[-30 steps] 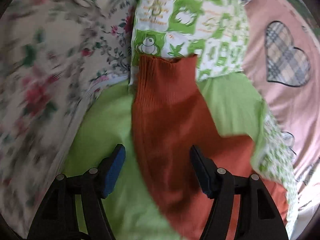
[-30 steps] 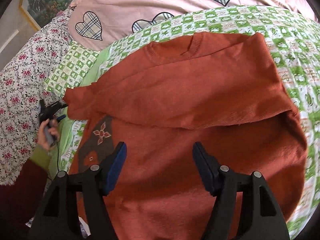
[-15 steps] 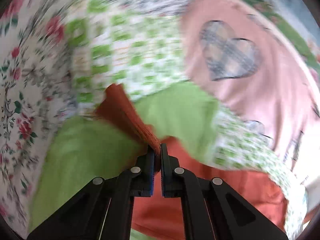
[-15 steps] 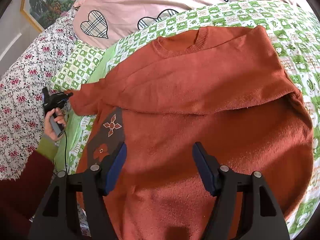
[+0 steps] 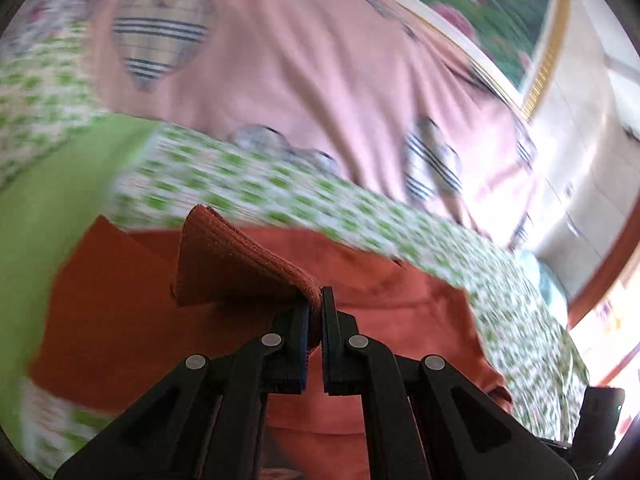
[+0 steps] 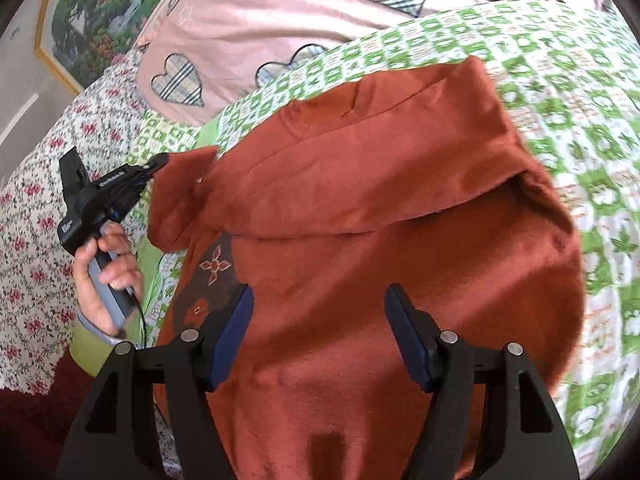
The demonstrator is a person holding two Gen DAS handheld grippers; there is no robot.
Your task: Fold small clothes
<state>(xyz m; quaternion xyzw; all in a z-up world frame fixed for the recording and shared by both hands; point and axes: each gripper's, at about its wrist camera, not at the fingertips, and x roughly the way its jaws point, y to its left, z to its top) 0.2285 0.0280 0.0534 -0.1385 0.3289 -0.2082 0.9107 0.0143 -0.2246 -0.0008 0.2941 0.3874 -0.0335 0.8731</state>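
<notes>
Right wrist view: a rust-orange sweater [image 6: 360, 220] is spread over a green-and-white patterned sheet [image 6: 580, 120], its upper half folded down so that a fold edge runs across the middle. The right gripper [image 6: 319, 334] is held above the near part of the garment with its jaws standing wide apart and nothing between them; the blue pads [image 6: 234, 336] hang clear of the cloth. At the left, the left gripper [image 6: 158, 166] is held in a hand [image 6: 106, 276], its jaws clamped on the sleeve cuff [image 6: 188, 164], which is lifted off the sheet. In the left wrist view, the ribbed cuff [image 5: 236, 264] is seen pinched between the closed jaws, with the sweater body spread beyond it. Bare sheet is left on the right of the sweater; a pink quilt with plaid hearts [image 6: 280, 12] lies at the far edge, and a floral cover [image 6: 32, 184] at the left.
</notes>
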